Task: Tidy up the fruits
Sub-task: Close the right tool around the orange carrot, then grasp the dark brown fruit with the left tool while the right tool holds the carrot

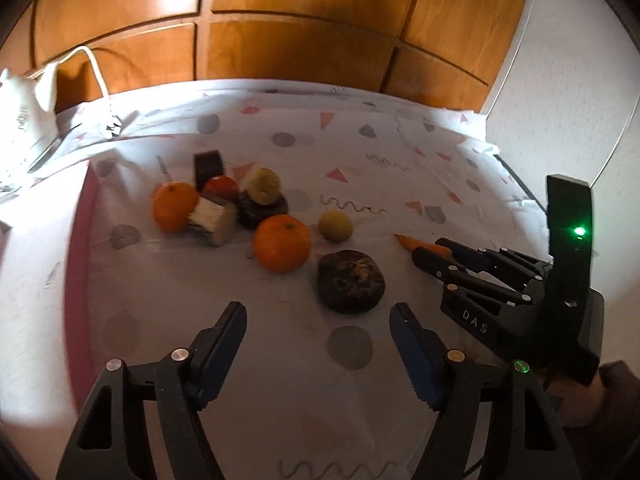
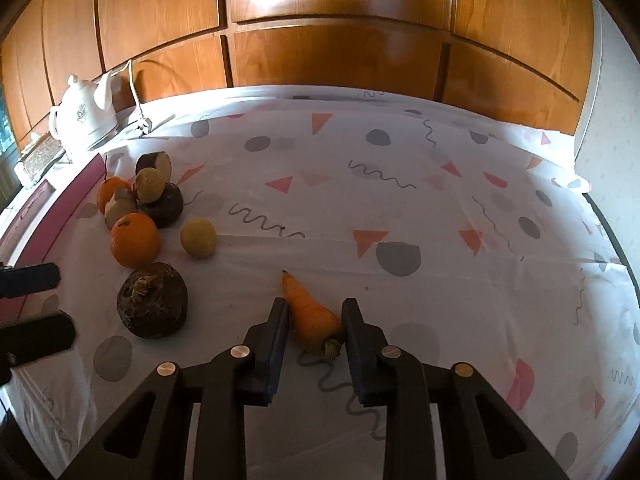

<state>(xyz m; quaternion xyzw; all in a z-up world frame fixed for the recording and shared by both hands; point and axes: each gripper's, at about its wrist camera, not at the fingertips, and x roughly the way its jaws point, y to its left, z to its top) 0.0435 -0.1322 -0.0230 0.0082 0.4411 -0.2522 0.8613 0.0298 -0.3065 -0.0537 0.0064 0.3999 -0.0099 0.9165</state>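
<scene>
A carrot lies on the patterned tablecloth, its thick end between the fingers of my right gripper. The jaws stand close on either side of it, and I cannot tell whether they grip it. My left gripper is open and empty, just short of a dark round beet. An orange and a small yellow-green fruit lie behind the beet. Further left is a pile with another orange, a red fruit, cut pieces and a yellowish fruit.
A white kettle with a cord stands at the table's far left corner. Wooden panels rise behind the table. A dark red strip runs along the left table edge. A white wall is on the right.
</scene>
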